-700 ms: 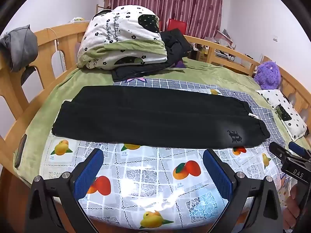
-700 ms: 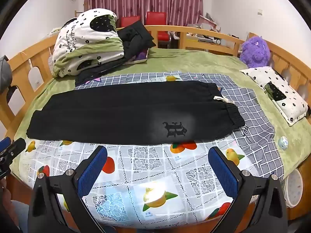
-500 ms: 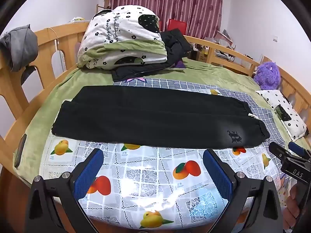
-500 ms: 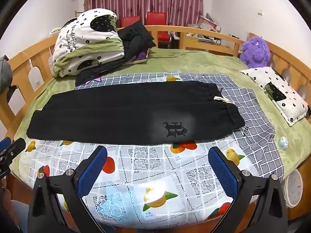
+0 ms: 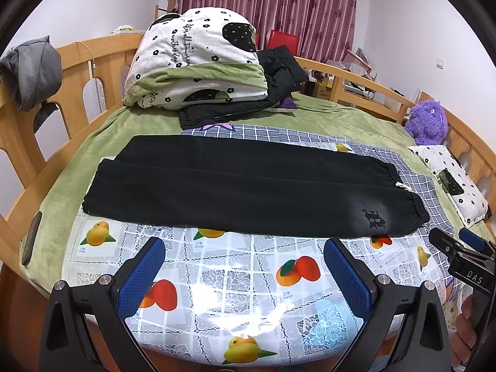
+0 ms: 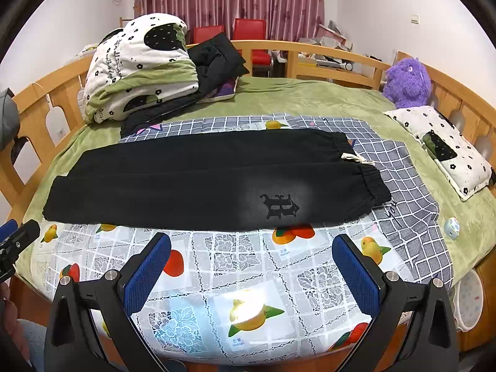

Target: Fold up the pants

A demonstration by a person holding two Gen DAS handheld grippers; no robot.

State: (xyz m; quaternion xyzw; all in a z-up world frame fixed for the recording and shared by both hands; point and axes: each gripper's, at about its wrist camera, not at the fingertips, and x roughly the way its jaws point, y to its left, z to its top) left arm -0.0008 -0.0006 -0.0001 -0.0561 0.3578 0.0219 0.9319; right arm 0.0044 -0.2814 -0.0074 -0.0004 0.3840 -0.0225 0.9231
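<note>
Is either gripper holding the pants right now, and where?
No. Left gripper and right gripper are open and empty, short of the black pants.

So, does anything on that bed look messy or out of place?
Nothing much. The black pants lie flat and smooth, though the near leg reaches a bit further left than the far one. A white drawstring pokes out at the waistband. No gripper touches them.

You've got a fruit-print cloth (image 5: 235, 282) on the near end of the bed (image 6: 310, 99). Behind the cloth lies a grey checked sheet (image 6: 400, 179). At the far left of the bed sits a folded quilt (image 5: 198, 62) with a black jacket (image 5: 279, 71) beside it. Far right: a purple plush (image 6: 406, 80), and nearer you, a small pillow (image 6: 446, 148).
</note>
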